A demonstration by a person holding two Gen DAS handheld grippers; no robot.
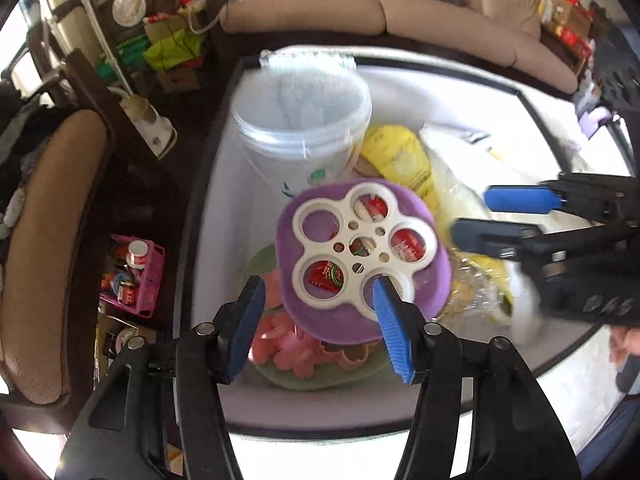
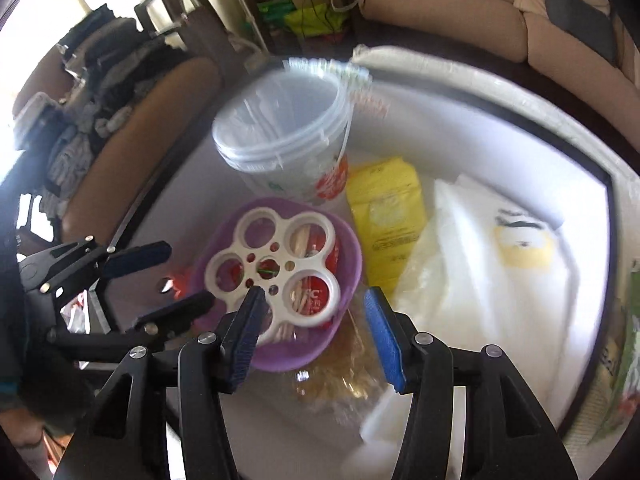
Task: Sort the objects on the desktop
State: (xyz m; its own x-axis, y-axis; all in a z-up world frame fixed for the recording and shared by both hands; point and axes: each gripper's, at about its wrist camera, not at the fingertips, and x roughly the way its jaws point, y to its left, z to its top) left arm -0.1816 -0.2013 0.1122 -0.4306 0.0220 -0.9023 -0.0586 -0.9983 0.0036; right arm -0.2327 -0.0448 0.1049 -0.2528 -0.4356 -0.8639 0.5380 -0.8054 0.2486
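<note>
**Open jaws crowding a loaded bowl: tipping and collision risks**

Left gripper (image 1: 320, 328) nearest the lens, jaws spread wide and gripping nothing; right-hand pad overlapping one ring of the white rack (image 1: 362, 244), contact not discernible through the blur. Just below and left, green plate (image 1: 280, 374) heaped with pink pieces (image 1: 280, 340), partly hidden under the purple bowl (image 1: 360, 316). Bowl capped by the rack, with red sachets (image 1: 408, 244) visible through its holes; placed near the table's (image 1: 224, 184) left edge, in front of the clear bucket (image 1: 300, 120). Further right, yellow packet (image 1: 400, 156), then right gripper (image 2: 314, 336), jaws likewise wide apart and empty, with the bowl's near rim just ahead of them and a crinkled clear wrapper (image 2: 340, 372) beneath.

Probable hazards:
- Closing on the loose rack alone: likely to lift it off or tilt the bowl, spilling sachets.
- Both grippers converging on one bowl: likely to knock fingers together or shove the bowl toward the table edge.
- Catching the wrapper or nudging the bucket during the approach.
</note>
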